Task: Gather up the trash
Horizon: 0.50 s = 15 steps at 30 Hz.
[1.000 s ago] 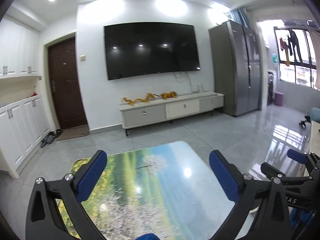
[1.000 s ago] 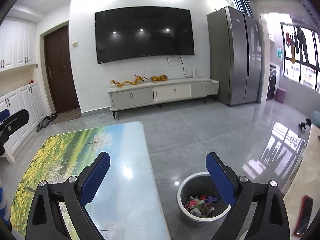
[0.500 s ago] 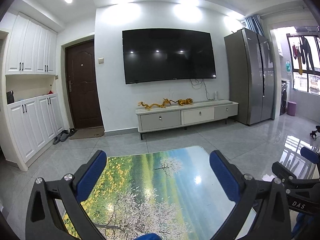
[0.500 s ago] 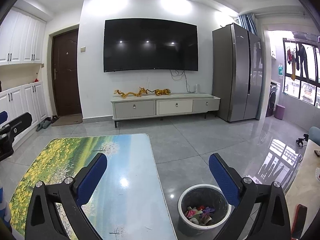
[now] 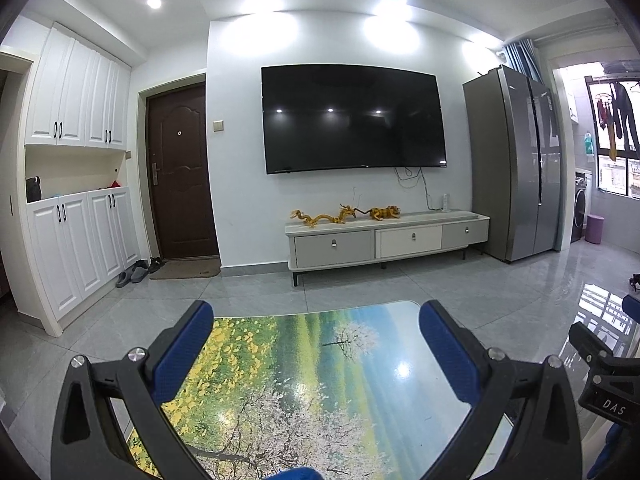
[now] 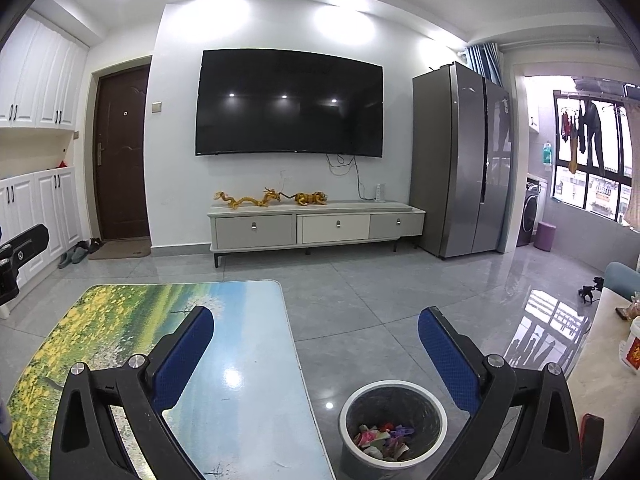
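Right, both claws idle over the low counter [image 5: 304, 364], the one with the printed meadow-and-blossom top. Left to right:

- White cabinets [image 5: 76, 200] on the far left wall, shoes [image 5: 134, 274] on the floor by them, then a dark brown door [image 5: 180, 184] with a mat [image 5: 186, 270] in front.
- Left claw [image 5: 316, 344]: jaws spread wide, nothing between the blue pads [image 5: 182, 350]. It hangs above the near part of the counter, pointing across the room at the wall-mounted TV [image 5: 352, 120].
- Under the TV a long low TV cabinet [image 5: 384, 240], golden dragon figurines [image 5: 344, 216] on top.
- Right claw [image 6: 316, 344]: jaws fully apart, having just finished opening; nothing between the pads [image 6: 448, 360]. Left finger sits over the counter's right edge, right finger over the floor [image 6: 360, 292].
- Trash bin [image 6: 394, 428]: grey round bin with a light rim, standing on the floor just beside the counter's right side, low between the right claw's fingers in that view. Colourful crumpled trash [image 6: 382, 440] lies in the bottom. Counter top bare, glossy, ceiling light reflected on it.
- Further right: steel fridge [image 6: 460, 160], then a window area with clothes hanging [image 6: 588, 132].
- Far right edge: a pale surface [image 6: 600, 380] with a few small items, too cropped to identify.
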Motion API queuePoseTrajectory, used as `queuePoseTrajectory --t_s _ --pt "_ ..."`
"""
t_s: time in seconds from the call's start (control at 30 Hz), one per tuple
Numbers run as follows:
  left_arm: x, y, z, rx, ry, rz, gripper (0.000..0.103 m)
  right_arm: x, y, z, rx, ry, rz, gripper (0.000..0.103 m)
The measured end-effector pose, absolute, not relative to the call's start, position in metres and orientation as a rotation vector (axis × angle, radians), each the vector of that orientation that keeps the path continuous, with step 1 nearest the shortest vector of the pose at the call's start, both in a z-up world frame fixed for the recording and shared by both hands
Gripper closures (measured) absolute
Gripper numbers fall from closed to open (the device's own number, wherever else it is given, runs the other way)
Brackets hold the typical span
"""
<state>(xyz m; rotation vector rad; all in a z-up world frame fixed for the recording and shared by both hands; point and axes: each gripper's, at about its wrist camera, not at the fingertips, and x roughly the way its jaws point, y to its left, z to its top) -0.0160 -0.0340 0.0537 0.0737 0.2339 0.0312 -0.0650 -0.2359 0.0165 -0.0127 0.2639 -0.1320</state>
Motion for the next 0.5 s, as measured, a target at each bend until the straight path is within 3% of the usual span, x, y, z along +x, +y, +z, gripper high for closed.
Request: queuePoseTrajectory --t_s 0.5 --pt "-0.0241 -0.0259 0.0574 0.068 0.214 0.066 0.000 -0.0722 -0.2397 0.0187 -0.012 0.245 -0.155 0.000"
